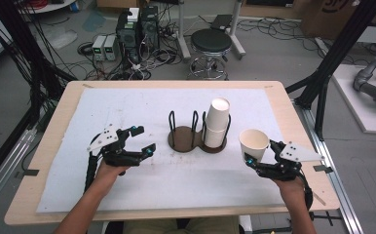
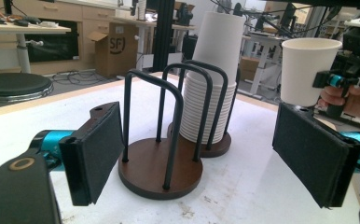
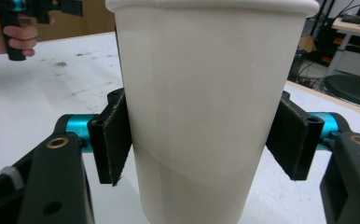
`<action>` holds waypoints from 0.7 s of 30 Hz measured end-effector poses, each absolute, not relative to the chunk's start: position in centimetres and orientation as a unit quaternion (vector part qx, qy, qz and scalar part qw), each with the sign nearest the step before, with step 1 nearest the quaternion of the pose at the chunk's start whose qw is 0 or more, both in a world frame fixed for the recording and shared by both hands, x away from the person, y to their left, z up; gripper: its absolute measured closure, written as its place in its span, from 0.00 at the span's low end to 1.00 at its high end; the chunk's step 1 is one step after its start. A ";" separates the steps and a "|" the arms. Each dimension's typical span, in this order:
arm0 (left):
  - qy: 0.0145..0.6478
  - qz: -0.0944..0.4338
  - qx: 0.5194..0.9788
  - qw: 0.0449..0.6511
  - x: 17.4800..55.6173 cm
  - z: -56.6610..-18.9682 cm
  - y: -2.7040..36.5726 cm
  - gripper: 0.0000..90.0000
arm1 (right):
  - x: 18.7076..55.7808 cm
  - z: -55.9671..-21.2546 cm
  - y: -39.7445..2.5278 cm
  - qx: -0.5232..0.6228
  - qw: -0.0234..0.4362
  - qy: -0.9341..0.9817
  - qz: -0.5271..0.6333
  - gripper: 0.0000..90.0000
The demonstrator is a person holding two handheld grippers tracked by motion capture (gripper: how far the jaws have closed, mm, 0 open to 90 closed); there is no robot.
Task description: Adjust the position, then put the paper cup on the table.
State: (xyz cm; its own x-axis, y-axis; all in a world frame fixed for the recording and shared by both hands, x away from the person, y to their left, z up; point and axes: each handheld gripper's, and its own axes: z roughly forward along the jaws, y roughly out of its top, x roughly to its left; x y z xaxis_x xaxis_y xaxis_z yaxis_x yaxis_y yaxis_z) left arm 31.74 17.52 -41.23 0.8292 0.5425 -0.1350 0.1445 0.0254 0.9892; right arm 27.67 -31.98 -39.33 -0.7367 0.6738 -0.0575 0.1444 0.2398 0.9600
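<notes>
A brown wooden cup rack (image 1: 183,140) with black wire loops stands mid-table; its left bay (image 2: 159,170) is empty. A stack of white paper cups (image 1: 217,122) sits upside down in its right bay (image 2: 213,84). My right gripper (image 1: 260,152) is shut on a single upright white paper cup (image 1: 254,140), right of the rack. Its pads (image 3: 110,140) press both sides of the cup wall (image 3: 206,93). My left gripper (image 1: 144,139) is open and empty, just left of the rack. Its jaws stand wide apart, and between them I see the rack and the held cup (image 2: 306,70).
A white mat (image 1: 127,105) covers the wooden table (image 1: 47,141). Behind the table's far edge are a black stool (image 1: 210,44) and computer boxes with cables (image 1: 137,31) on the floor. Black frame posts (image 1: 322,83) stand at the right.
</notes>
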 end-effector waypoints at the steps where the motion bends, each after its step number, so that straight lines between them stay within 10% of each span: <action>1: 0.253 0.148 0.683 0.669 31.7 -41.2 17.6 0.18 | 27.7 -39.3 -32.0 0.275 0.242 0.747 0.555 0.34; 21: 0.259 0.154 0.678 0.671 31.7 -41.4 17.9 0.19 | 28.1 -39.6 -33.1 0.304 0.271 0.731 0.548 0.34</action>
